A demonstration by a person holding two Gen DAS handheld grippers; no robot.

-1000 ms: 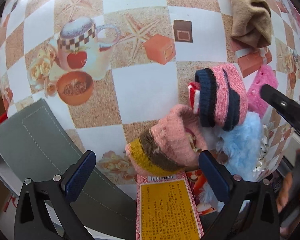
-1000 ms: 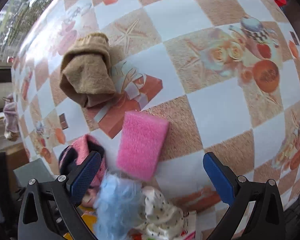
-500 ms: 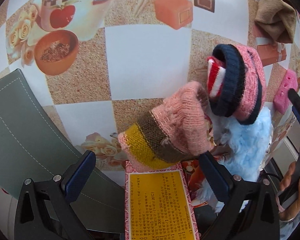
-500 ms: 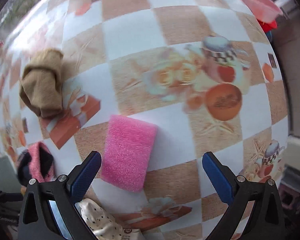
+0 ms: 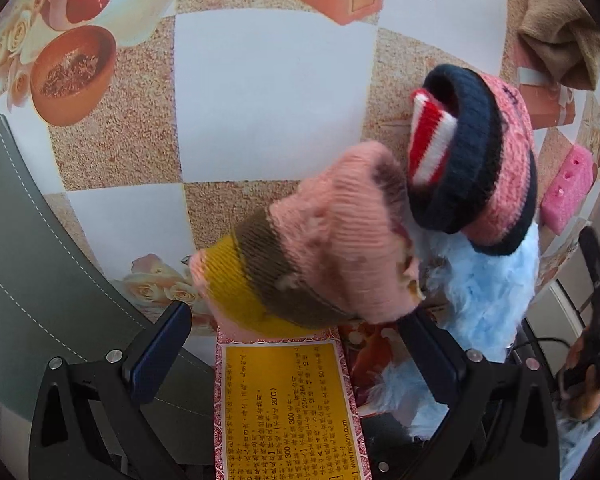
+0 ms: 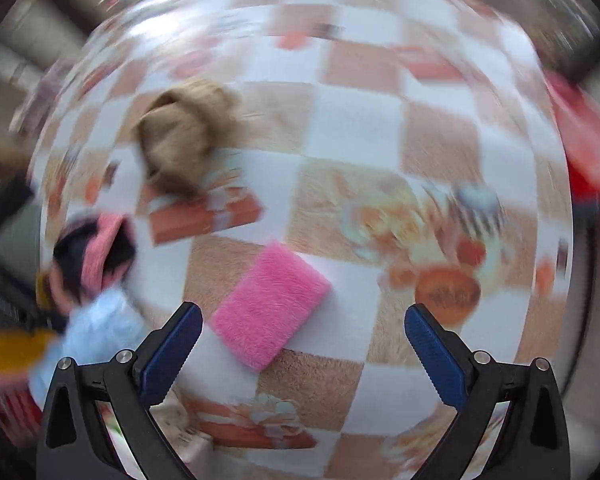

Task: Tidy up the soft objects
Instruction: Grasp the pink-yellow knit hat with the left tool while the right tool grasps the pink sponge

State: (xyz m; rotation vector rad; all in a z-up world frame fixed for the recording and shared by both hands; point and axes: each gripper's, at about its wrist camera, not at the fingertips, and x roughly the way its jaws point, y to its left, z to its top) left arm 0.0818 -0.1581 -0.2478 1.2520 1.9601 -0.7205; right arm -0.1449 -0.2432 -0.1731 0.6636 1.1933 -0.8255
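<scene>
My left gripper (image 5: 292, 344) is open just below a pink knit hat with a yellow and brown band (image 5: 312, 268). A second pink hat with navy trim and a red-white striped piece (image 5: 484, 156) lies to its right on a fluffy light blue item (image 5: 488, 292). A pink sponge (image 5: 568, 188) and a tan cloth (image 5: 560, 36) sit further right. In the blurred right wrist view, my right gripper (image 6: 300, 348) is open above the pink sponge (image 6: 270, 306), with the tan cloth (image 6: 184, 136), the navy-trimmed hat (image 6: 96, 248) and the blue item (image 6: 96, 332) to the left.
A checkered tablecloth with printed pictures (image 5: 268, 100) covers the table. A red box with a yellow label (image 5: 288, 408) lies at the near edge under the left gripper. A grey-green chair back (image 5: 40, 280) stands at the left. A red object (image 6: 588, 152) sits at the far right.
The left gripper has come closer to the yellow-banded pink hat, which now fills more of its view. The right gripper has swung quickly, blurring its view, and the sponge now sits between its fingers' lines.
</scene>
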